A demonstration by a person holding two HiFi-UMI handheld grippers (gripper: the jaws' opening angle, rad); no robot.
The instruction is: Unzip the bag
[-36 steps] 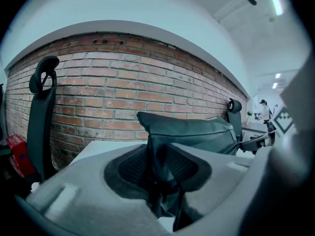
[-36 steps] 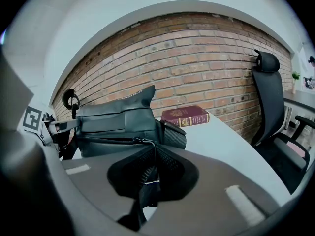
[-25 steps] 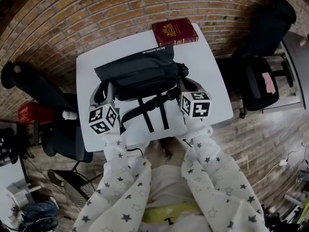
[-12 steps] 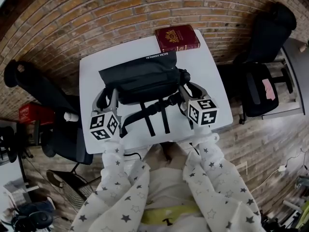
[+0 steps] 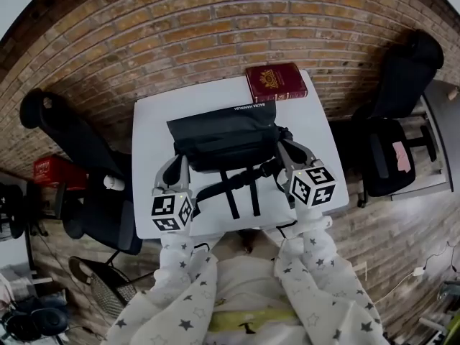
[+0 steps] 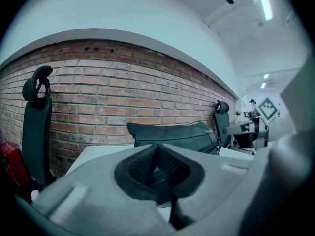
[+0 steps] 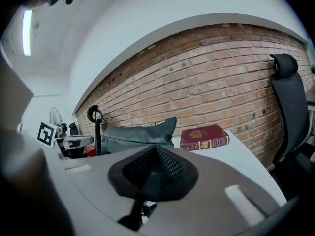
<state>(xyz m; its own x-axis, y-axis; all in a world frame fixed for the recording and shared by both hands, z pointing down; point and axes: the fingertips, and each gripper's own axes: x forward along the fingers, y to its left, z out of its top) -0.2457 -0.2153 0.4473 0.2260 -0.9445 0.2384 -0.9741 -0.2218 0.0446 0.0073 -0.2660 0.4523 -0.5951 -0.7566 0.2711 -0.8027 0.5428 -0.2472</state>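
One brick wall [image 5: 215,20], behind the whole setting.

Two dark office chairs: one left of the table [image 5: 65,135], one right [image 5: 402,70].

One white table [image 5: 147,121], small, square-cornered.

One black bag [image 5: 226,135], lying flat at the middle of the table, its printed top edge toward the wall. It is fabric, so judged soft and light: likely to slump, bunch up and slide on the smooth top if pulled from one end only. No zip line or puller can be made out from any view. Suggested hold: pinch the cloth or a corner beside the zip's end to anchor it, and take the small puller tab with the other claw. The tab is judged fiddly and apt to slip.

One dark red book [image 5: 276,82], at the table's far right corner, just beyond the bag.

One left gripper [image 6: 157,150], at the bag's near left corner. Its jaws have just closed, pad against pad, with nothing of the bag seen between them.

One right gripper [image 7: 156,156], at the near right corner. Its jaws have likewise just closed and are empty.

One set of black straps [image 5: 241,185], trailing from the bag toward the person, between the two grippers.
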